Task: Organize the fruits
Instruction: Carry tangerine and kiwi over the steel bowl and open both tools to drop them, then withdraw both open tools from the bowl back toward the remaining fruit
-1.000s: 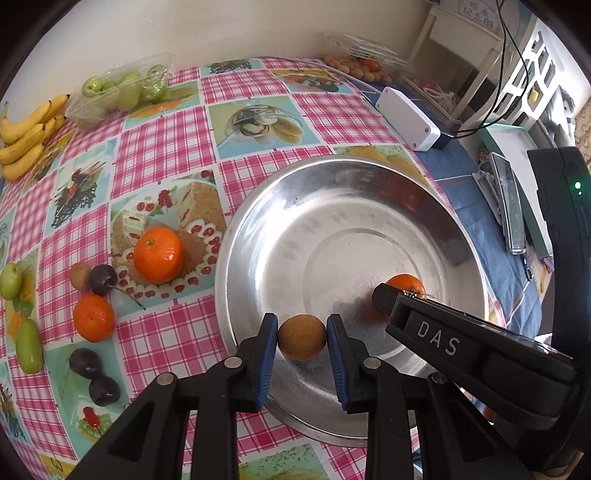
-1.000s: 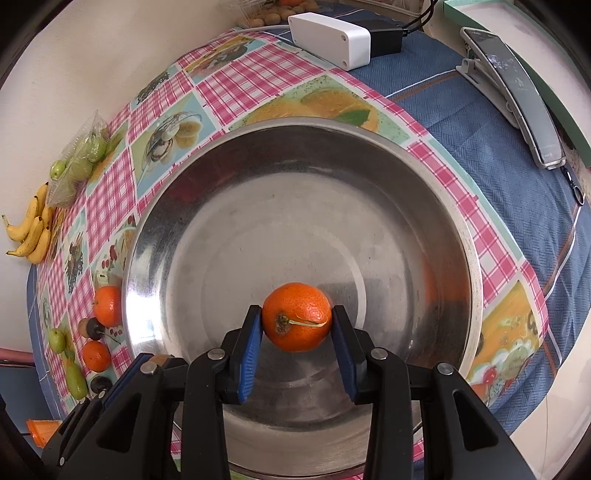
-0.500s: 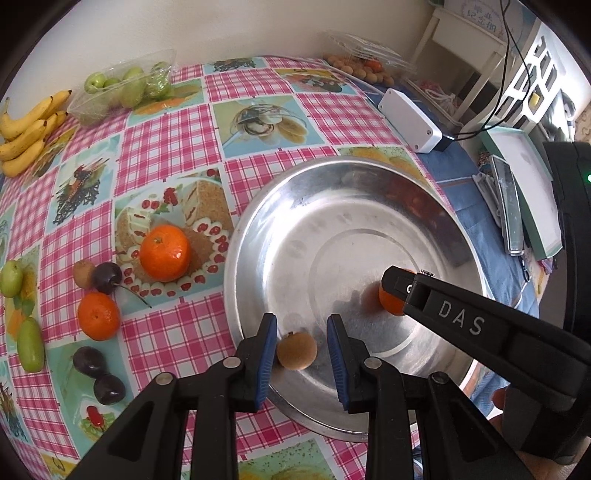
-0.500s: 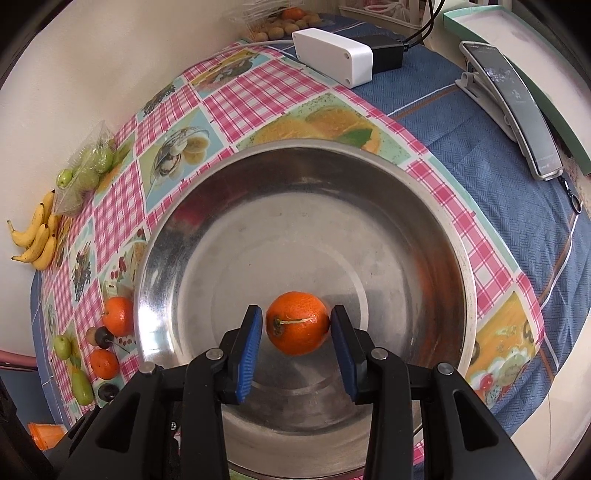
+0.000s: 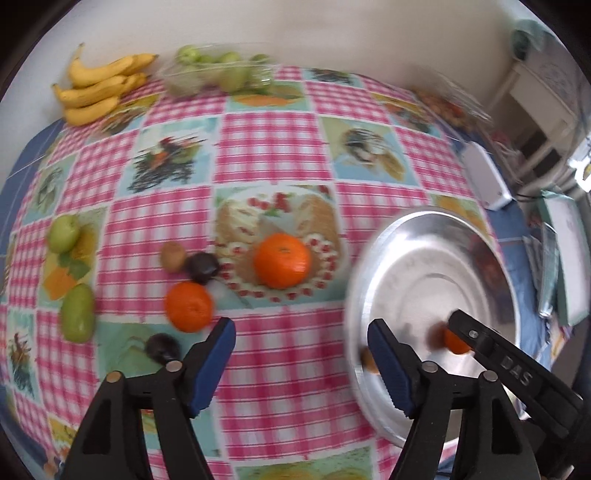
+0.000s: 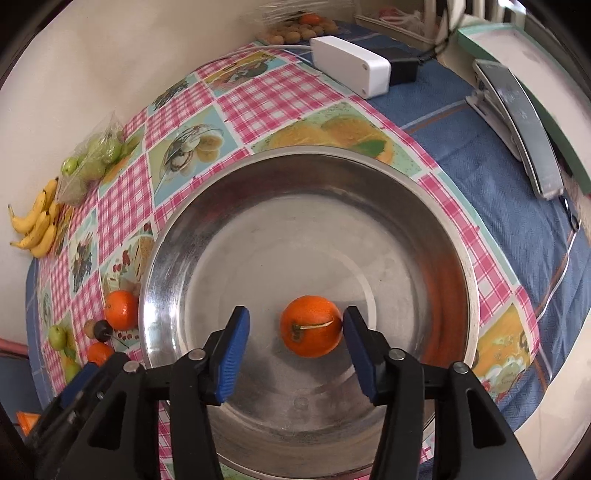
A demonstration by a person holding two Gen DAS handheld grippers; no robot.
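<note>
A large steel bowl stands on the checked tablecloth. A mandarin lies on its bottom, between the open fingers of my right gripper, close to the right pad. My left gripper is open and empty over the cloth, left of the bowl. A small brown fruit lies at the bowl's near rim, partly hidden behind the left gripper's right finger. Two mandarins, dark plums and green fruits lie on the cloth.
Bananas and a bag of green fruit lie at the far edge by the wall. A white box, a black adapter, a stapler-like tool and a tray of nuts stand on the blue cloth at the right.
Both grippers opened. The left let go of the brown fruit in the bowl and swung left over the cloth. The right let go of the mandarin, which rests on the bowl's bottom.
</note>
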